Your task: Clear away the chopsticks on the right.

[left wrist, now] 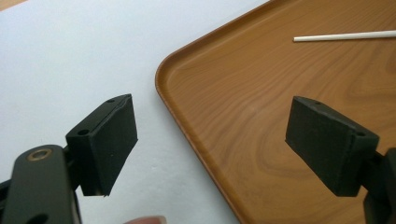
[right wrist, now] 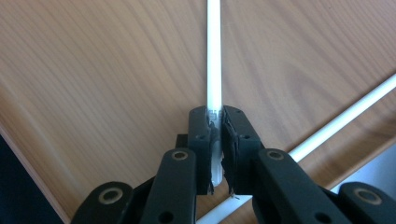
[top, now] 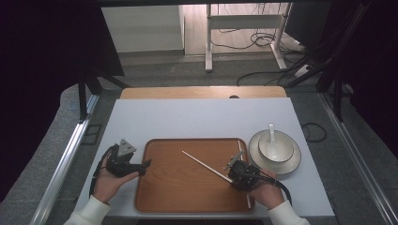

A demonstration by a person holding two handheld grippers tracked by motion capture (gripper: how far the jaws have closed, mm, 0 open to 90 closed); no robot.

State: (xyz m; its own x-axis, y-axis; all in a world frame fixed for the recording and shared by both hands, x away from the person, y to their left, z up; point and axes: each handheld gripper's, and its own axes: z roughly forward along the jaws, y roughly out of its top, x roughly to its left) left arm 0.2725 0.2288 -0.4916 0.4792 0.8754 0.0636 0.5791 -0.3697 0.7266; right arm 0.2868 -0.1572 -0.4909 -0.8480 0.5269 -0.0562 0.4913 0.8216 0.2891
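Right gripper view: claw [right wrist: 215,140] clamping chopstick [right wrist: 214,56]

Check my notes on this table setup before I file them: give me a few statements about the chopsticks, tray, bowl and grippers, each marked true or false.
1. The right gripper is shut on a white chopstick. True.
2. The left gripper holds the other chopstick. False: its fingers stand wide apart with nothing between them, at the tray's corner.
3. A second chopstick lies on the wooden tray. True.
4. The bowl sits on the tray. False: it rests on a plate to the right of the tray.
5. A spoon rests in the bowl. True.
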